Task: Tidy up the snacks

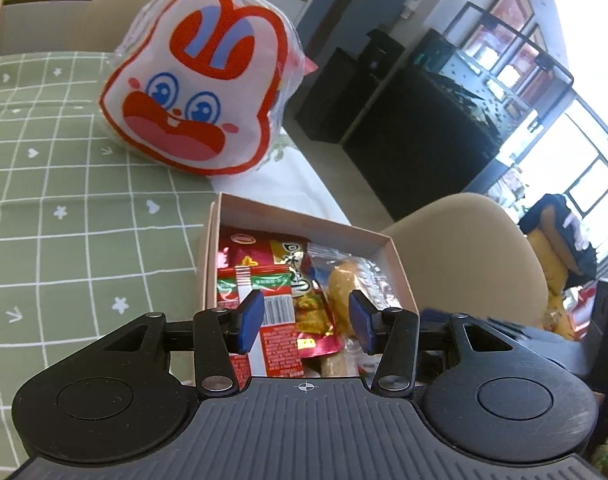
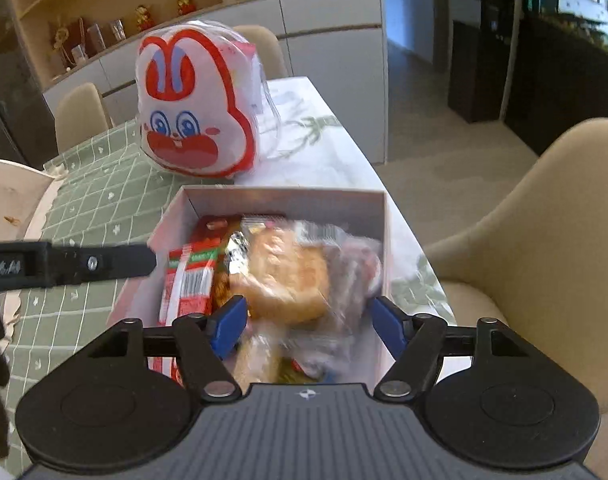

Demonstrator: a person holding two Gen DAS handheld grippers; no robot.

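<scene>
Snacks already fill the box at centre frame, my right claw and left claw both wide and empty, leaving only the rabbit bag, upper left, I judge.

Left gripper: we hold its jaws apart, gripping nothing.
Right gripper: we tilt it downward, jaws wide.

One rabbit-face bag stands at the far side of the table. One open cardboard box sits nearer. Inside it lie two red snack packets on the left and one wrapped bread on the right. Three beige chairs surround the table.
</scene>
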